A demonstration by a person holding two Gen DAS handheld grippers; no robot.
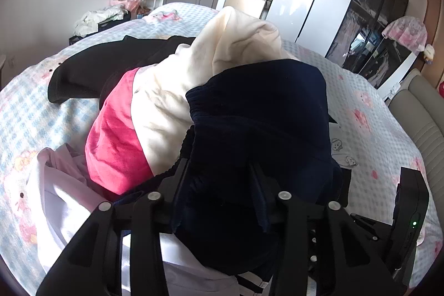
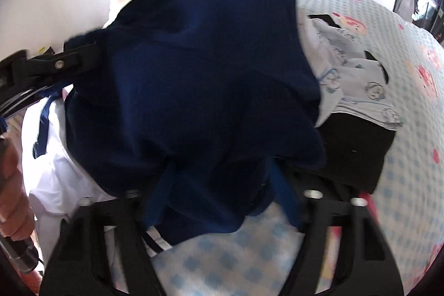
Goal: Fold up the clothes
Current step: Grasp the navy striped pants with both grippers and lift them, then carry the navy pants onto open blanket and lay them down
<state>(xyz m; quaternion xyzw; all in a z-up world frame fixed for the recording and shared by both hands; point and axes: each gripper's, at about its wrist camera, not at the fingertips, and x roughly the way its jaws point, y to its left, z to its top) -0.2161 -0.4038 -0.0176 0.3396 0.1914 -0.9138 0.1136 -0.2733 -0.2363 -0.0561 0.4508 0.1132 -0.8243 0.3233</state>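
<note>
Navy knit, the navy garment (image 1: pixel 258 113) is bunched between both tools above the bed (image 1: pixel 360 101), so crumpled I cannot tell its long axis; a ribbed hem faces the pile. The left gripper (image 1: pixel 222 179) has its fingers pinching the cloth. The right gripper (image 2: pixel 222 185) has fabric draped over its fingers; whether they press it I cannot tell. Behind lie a cream garment (image 1: pixel 222 52) and red cloth (image 1: pixel 116 135).
</note>
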